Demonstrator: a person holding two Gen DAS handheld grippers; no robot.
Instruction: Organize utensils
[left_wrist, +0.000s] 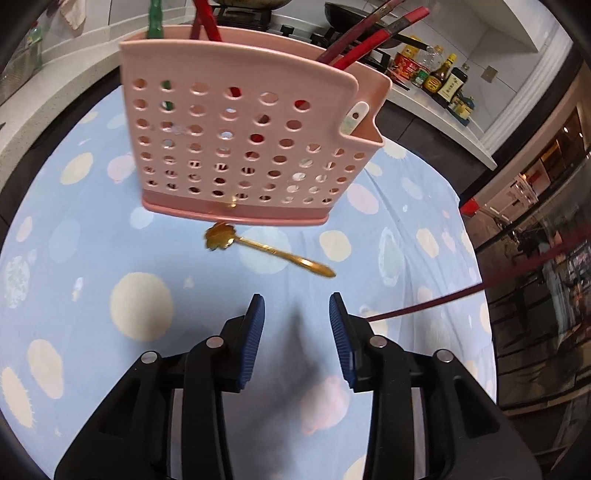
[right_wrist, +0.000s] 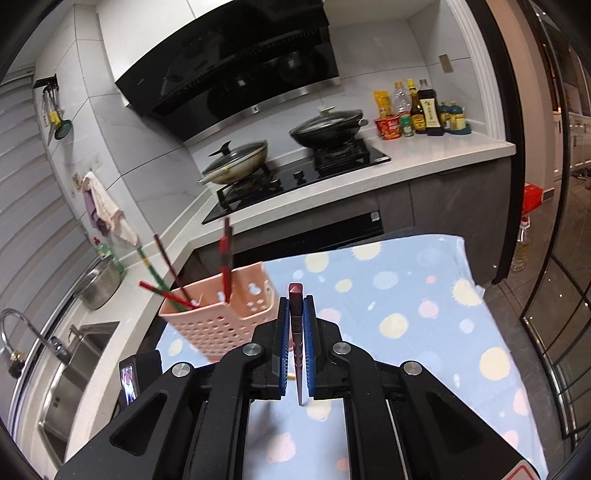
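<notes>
Right gripper (right_wrist: 295, 325) pinches a dark-red chopstick (right_wrist: 295, 295) end-on, with the pink holder (right_wrist: 221, 325) left of centre frame; left gripper (left_wrist: 297, 314), spread and empty, faces the gold spoon (left_wrist: 266, 249) lying crosswise just above it.

The left gripper (left_wrist: 296, 308) filled the lower part of its frame with black, angular plastic linkage arms, each pivot capped by a round silver pin, and its two fingers (left_wrist: 255, 332) wore dark blue pads with fine ribbing. The right gripper (right_wrist: 296, 314) showed the same black arms, silver pins and ribbed blue pads (right_wrist: 283, 339) at the bottom centre of its frame. A red-and-white marking sat on its body at the lower right corner, partly cut off by the frame edge.
</notes>
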